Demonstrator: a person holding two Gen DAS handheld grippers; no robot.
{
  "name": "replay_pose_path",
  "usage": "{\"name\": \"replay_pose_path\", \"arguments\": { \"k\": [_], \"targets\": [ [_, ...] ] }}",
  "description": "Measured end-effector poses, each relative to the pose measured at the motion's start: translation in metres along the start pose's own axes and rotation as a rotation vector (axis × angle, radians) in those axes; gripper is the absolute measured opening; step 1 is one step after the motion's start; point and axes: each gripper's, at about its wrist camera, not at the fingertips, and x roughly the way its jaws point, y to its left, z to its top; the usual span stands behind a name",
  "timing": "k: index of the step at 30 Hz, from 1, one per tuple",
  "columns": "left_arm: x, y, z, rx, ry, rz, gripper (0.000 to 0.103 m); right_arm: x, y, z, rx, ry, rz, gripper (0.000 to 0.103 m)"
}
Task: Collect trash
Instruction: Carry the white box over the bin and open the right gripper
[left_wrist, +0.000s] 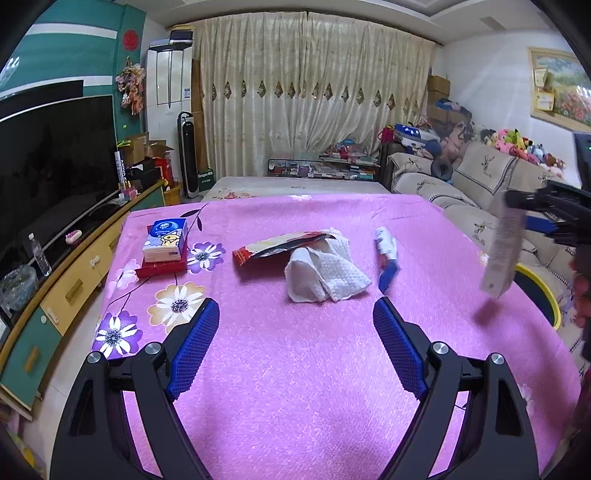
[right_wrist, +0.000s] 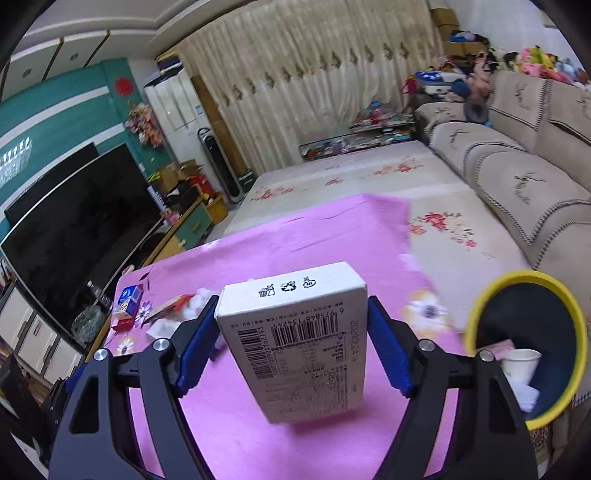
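Right wrist: right tool grips white box.

Home living room: sofa, television, curtains.

Right tool clamped on a white carton; blue pads press both its side faces, barcode panel facing up. Carton hangs tilted above the pink floral table. Off the table's right edge: yellow-rimmed bin, with a white paper cup and what looks like crumpled tissue inside. Near the far left corner: a blue tissue pack, a red wrapper, white paper.
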Motion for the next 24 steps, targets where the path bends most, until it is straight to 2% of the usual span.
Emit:
{"name": "replay_pose_path", "arguments": {
  "k": [6,12,18,24],
  "targets": [
    [0.006,-0.007,-0.002,0.036,0.017,-0.006,0.084,-0.038,-0.052,0.002,0.068,-0.051,-0.056,0.073],
    [0.010,-0.014,-0.005,0.068,0.024,-0.016,0.084,-0.058,-0.120,0.002,0.157,-0.090,-0.201,0.073],
    [0.018,-0.022,-0.008,0.096,0.052,-0.027,0.084,-0.044,-0.193,-0.019,0.253,-0.031,-0.353,0.073],
    [0.027,-0.037,-0.011,0.140,0.093,-0.057,0.084,-0.014,-0.235,-0.041,0.318,0.067,-0.399,0.076]
  ]
}}
